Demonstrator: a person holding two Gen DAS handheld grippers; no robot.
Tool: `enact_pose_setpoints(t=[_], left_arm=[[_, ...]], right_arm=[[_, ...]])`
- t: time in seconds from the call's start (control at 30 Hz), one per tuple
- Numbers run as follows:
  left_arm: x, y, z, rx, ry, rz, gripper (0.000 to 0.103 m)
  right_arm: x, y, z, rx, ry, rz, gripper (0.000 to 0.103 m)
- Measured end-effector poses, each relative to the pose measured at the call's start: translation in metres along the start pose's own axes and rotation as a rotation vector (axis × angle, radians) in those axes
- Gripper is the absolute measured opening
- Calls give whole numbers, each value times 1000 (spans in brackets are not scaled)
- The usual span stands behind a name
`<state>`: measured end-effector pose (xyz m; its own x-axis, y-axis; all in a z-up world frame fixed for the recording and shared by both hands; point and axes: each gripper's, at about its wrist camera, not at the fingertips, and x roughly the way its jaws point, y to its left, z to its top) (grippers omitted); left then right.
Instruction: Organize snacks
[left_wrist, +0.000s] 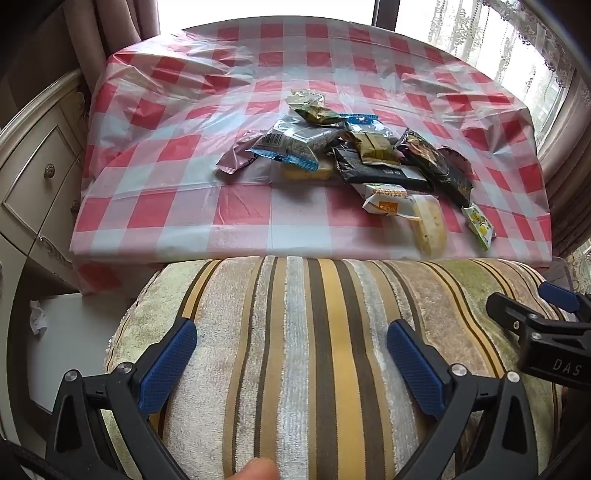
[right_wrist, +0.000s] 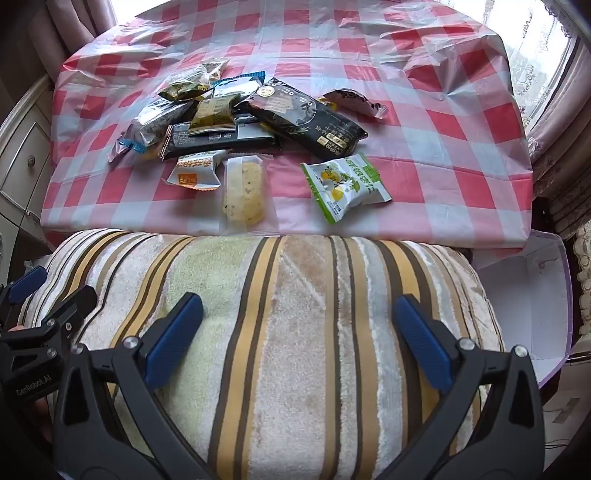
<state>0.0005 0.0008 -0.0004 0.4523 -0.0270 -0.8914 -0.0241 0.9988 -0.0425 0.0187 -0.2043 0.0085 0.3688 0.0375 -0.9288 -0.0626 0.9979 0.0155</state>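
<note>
Nothing sorted yet: snack packets (right_wrist: 236, 122) heaped mid-table (right_wrist: 461, 177), green packet (right_wrist: 345, 186) lying apart. Left tongs (left_wrist: 291, 354) and right tongs (right_wrist: 299, 332) spread wide, empty, hovering over striped towel (right_wrist: 295, 332). Next, probably: reaching forward for an edge packet.

My right tool (right_wrist: 299, 332) hangs over a striped towel (right_wrist: 295, 332), jaws spread wide, nothing between them. The left tool (right_wrist: 48, 295) shows at the frame's left edge. Beyond the towel, the checked tabletop (right_wrist: 443, 129) carries a heap of snack packets (right_wrist: 236, 118). A green-and-white packet (right_wrist: 347, 188) lies apart, right of a clear-wrapped pastry (right_wrist: 245, 192). A white box (right_wrist: 524, 295) sits lower right.
</note>
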Motion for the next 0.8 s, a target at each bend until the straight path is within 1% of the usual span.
enact_pose_setpoints(t=[0.07, 0.1, 0.13, 0.23, 0.8], left_arm=[[0, 1, 1, 2, -1, 2, 103], [0, -1, 0, 9, -5, 17, 103], [0, -1, 1, 9, -5, 17, 103], [0, -3, 2, 12, -6, 20, 103], [0, -1, 0, 9, -8, 18, 103]], right_arm=[[1, 1, 2, -3, 1, -3, 103], [2, 1, 4, -2, 2, -3, 103], [0, -1, 0, -2, -14, -4, 103], [0, -1, 2, -3, -13, -5, 103], [-1, 0, -1, 0, -18, 0, 103]])
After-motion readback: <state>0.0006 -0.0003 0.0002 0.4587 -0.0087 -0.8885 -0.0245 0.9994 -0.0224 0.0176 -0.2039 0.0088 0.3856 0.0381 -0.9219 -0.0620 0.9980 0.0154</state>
